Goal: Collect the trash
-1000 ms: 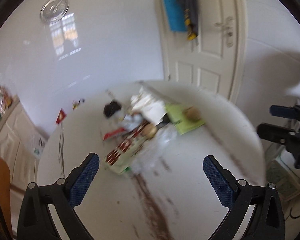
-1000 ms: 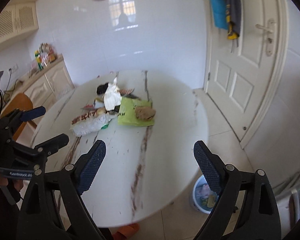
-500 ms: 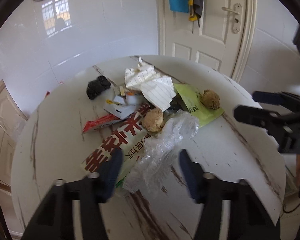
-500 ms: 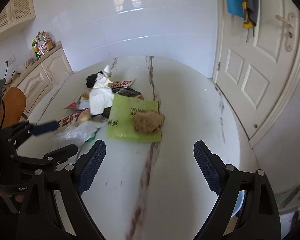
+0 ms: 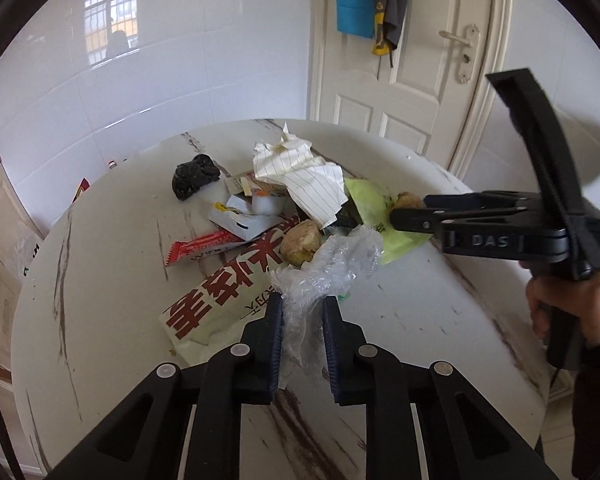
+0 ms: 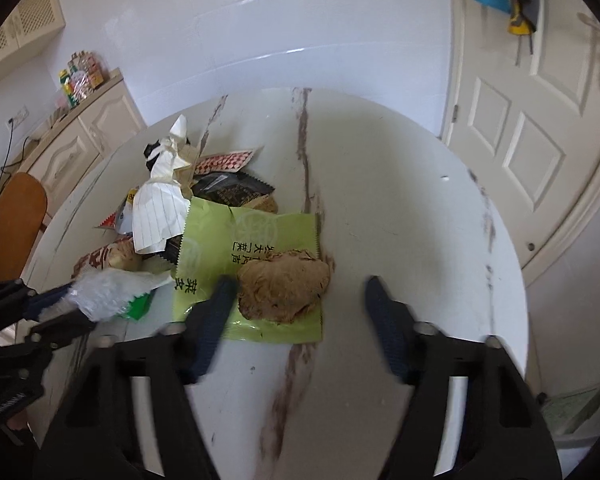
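A heap of trash lies on the round white marble table (image 5: 100, 280). My left gripper (image 5: 303, 312) is closing, and crumpled clear plastic wrap (image 5: 340, 260) is pinched between its blue pads. The wrap rests on a white packet with red characters (image 5: 228, 300). My right gripper (image 6: 298, 292) is closing around a brown crumpled lump (image 6: 284, 288) that sits on a green packet (image 6: 256, 240). Its left finger is at the lump's side and its right finger stands apart from it. Lined paper (image 5: 308, 176), a black bag (image 5: 194, 176) and a red wrapper (image 5: 204, 246) lie farther back.
A white door (image 5: 420, 80) stands behind the table with cloths hanging on it. A cream cabinet (image 6: 80, 136) and a wooden chair (image 6: 12, 232) are at the left. A person's hand (image 5: 572, 300) holds the right gripper's handle.
Both grippers came down toward the heap. The left jaws narrowed from wide open onto the clear plastic. The right jaws narrowed around the brown lump.
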Motion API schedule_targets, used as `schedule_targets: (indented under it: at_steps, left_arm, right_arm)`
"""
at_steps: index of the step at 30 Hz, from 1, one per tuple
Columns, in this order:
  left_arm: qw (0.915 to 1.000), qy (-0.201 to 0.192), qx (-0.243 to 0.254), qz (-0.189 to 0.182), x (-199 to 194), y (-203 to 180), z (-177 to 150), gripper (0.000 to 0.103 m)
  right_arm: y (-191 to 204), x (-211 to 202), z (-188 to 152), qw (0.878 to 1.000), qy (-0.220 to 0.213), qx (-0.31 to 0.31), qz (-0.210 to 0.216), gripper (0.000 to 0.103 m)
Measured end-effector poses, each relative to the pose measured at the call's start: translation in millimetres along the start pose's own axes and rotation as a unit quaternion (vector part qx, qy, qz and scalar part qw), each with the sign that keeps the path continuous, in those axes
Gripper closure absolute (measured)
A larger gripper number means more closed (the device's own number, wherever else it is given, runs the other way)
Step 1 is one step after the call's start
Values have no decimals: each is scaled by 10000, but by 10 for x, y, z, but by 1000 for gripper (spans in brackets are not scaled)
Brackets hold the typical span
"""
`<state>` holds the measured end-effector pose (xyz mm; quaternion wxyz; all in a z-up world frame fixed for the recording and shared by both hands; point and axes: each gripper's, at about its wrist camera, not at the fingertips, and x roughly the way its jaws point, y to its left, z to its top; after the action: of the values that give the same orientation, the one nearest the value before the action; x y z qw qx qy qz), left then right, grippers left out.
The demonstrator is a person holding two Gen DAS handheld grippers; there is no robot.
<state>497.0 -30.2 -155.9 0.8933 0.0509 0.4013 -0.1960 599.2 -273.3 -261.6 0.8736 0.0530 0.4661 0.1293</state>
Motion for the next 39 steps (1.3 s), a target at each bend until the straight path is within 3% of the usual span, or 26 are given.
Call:
schedule_targets:
  at_steps: [2, 8, 19, 29, 39]
  left_arm:
    - [10000, -46, -23, -14, -55, 9, -3, 89]
    - [9995, -204, -196, -124, -293, 8, -43, 90]
    - [9985, -499, -117, -192, -794, -386, -71, 90]
    - [9970, -558, 423, -335, -994, -1312, 11, 90]
    - [9900, -269, 1176, -725, -625, -2519, 196, 90]
  right_arm:
    - [7, 19, 16, 10000, 24, -56, 68, 58]
    - [22, -66, -59, 9998, -37, -125, 160, 59]
    - [54, -753, -383, 9979, -493, -33, 423, 59]
    - [-192, -1474, -763, 9949, -917, 158, 388, 59]
    - [-1116, -2029, -1308, 9889, -1197, 871, -121, 59]
